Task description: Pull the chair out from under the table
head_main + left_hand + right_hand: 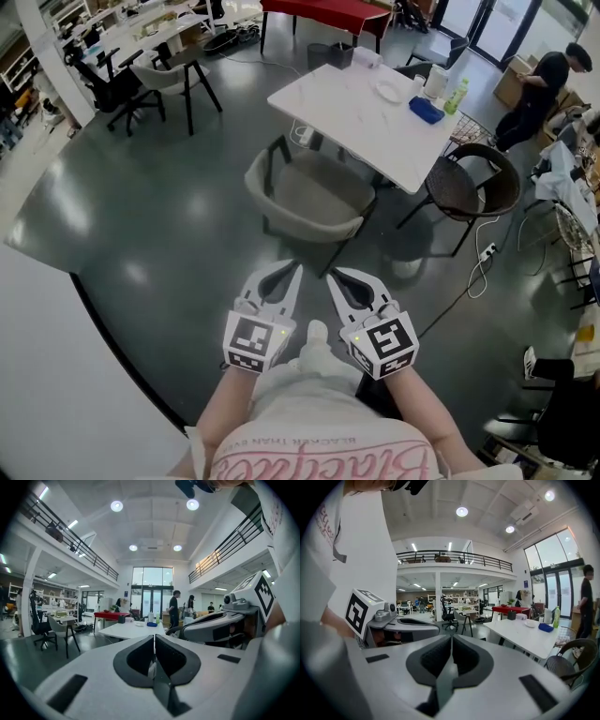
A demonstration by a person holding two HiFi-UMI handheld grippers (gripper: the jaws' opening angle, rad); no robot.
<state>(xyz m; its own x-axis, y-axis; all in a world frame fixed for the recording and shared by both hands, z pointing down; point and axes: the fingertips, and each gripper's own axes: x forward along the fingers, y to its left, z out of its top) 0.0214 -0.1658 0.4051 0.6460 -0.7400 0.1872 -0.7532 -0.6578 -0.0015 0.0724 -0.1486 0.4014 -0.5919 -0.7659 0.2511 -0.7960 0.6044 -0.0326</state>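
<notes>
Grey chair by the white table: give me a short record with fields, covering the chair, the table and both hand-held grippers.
chair: grey shell chair, at the near edge of the white table
left hand-held gripper: shut, empty, short of the chair
right hand-held gripper: shut, empty, short of the chair
contact: none
task step: pull not yet begun

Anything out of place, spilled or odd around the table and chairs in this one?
Nothing spilled, tipped or damaged. The grey chair stands upright at the near edge of the white table. The only loose item is what looks like a power strip, its cable trailing over the floor beside the dark chair.
</notes>
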